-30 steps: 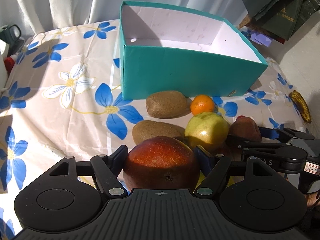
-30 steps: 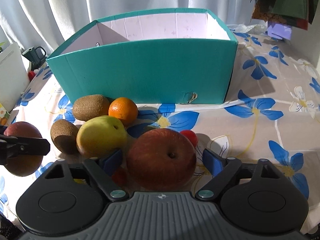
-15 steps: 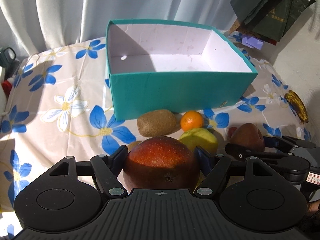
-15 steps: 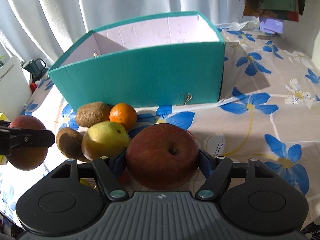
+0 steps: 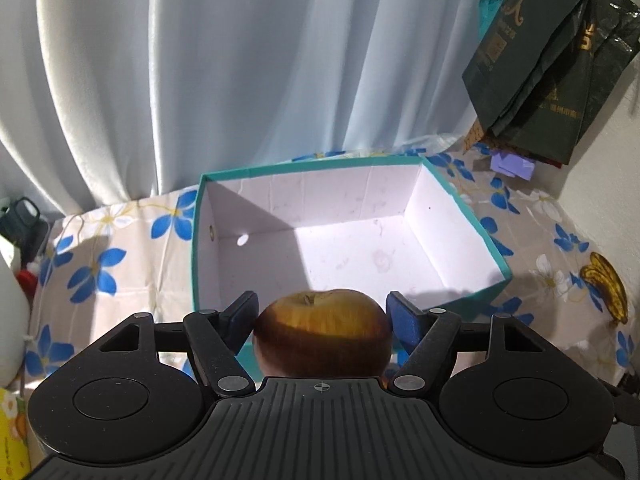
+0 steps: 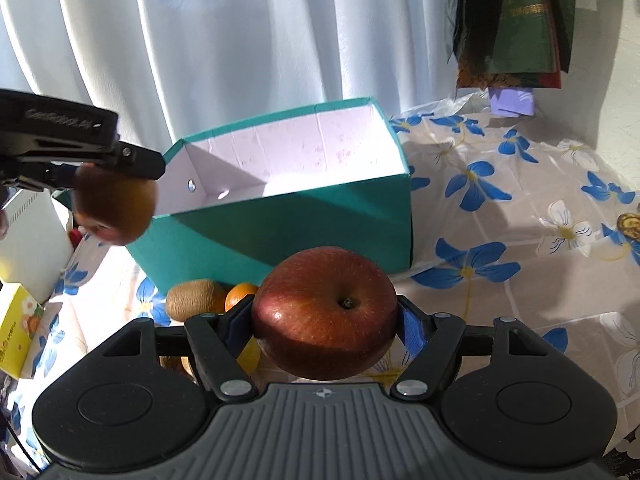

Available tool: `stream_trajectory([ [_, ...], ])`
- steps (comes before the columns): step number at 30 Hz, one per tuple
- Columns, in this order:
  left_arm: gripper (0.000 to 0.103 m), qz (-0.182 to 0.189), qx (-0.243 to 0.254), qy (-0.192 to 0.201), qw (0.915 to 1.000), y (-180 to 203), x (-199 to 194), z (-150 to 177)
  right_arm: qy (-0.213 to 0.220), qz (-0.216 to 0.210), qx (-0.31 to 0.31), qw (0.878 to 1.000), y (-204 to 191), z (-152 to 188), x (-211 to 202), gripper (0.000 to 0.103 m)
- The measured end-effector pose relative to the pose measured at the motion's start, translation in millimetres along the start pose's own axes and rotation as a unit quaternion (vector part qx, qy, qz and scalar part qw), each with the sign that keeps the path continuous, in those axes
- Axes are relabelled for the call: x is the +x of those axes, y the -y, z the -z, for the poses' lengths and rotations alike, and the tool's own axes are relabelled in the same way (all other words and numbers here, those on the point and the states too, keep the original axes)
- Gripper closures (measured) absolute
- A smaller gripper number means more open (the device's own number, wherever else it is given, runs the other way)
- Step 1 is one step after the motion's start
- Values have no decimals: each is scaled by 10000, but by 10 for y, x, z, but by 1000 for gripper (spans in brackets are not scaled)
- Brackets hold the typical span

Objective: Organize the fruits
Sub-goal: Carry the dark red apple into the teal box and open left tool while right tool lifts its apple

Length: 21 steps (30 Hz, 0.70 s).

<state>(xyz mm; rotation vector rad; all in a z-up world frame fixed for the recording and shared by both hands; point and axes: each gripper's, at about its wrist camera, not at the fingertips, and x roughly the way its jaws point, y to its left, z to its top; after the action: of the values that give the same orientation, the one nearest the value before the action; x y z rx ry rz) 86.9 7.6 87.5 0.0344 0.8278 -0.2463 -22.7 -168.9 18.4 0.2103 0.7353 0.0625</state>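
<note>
Both tongs rose w/ their apples since a sec ago. Your left tongs (image 5: 322, 312), still tightening, pinched an apple (image 5: 322, 336) right at the box (image 5: 460, 240) rim, box just ahead; right tongs (image 6: 324, 316) pinched the red apple (image 6: 324, 312) farther back, over the desk (image 6: 500, 240).

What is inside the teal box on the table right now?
The teal box shows only its bare white floor and walls, with no fruit inside. The apple in the left gripper covers part of the near edge.

Sunlit pale curtains (image 5: 200, 80) hang behind a table under a blue-flowered tablecloth (image 6: 500, 200), beside a white wall (image 5: 608, 140).
</note>
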Motion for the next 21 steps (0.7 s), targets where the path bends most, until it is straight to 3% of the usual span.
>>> stream_trajectory([
  [6, 31, -198, 149, 59, 9997, 74, 346, -170, 88, 138, 213, 9996, 60, -3, 6, 31],
  [14, 35, -431, 58, -320, 9985, -10, 788, -255, 121, 359, 399, 9985, 144, -2, -50, 31],
  [16, 44, -454, 70, -584, 9972, -12, 954, -211, 130, 400, 448, 9981, 164, -16, -42, 31],
  [17, 74, -420, 57, -740, 9964, -15, 1038, -180, 131, 419, 478, 9979, 172, -22, -39, 31],
  [18, 79, -402, 34, -894, 9952, -23, 1110, -161, 130, 425, 496, 9978, 185, -28, -28, 31],
  [21, 68, -655, 73, -865, 9941, -24, 1221, -142, 111, 443, 521, 9976, 206, -41, -3, 31],
])
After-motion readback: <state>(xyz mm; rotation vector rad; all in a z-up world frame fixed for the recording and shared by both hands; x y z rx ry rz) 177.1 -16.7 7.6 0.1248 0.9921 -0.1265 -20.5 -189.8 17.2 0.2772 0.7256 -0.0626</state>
